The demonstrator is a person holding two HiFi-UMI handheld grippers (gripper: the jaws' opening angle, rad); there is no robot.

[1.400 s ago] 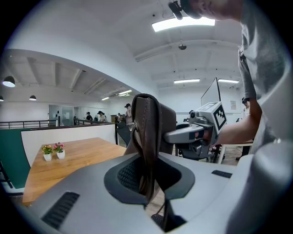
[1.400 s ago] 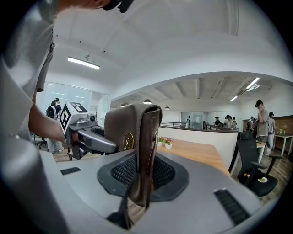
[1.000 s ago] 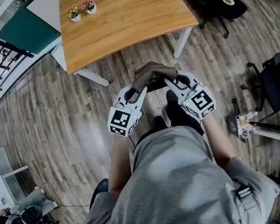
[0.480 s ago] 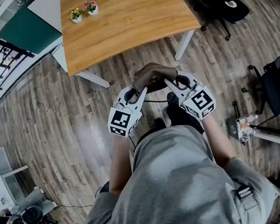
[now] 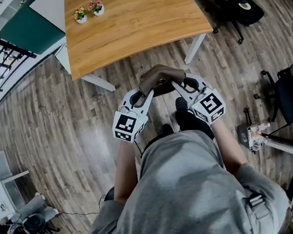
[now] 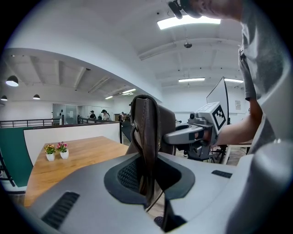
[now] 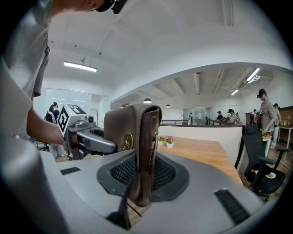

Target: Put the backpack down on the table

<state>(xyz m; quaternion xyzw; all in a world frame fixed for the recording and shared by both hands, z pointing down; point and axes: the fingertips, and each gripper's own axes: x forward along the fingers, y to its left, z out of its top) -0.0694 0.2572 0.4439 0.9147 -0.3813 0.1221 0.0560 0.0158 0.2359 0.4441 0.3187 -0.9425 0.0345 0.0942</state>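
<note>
Short of the table (image 5: 138, 22), above the floor | backpack (image 5: 160, 76) held aloft | left gripper (image 5: 145, 93) and right gripper (image 5: 182, 86) jaws both clamped on it | step: carrying | next: probably reach over tabletop, lower, release.

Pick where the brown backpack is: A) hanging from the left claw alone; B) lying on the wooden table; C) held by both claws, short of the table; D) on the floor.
C: the left claw and right claw both clamp the backpack, which hangs over floor before the table.
</note>
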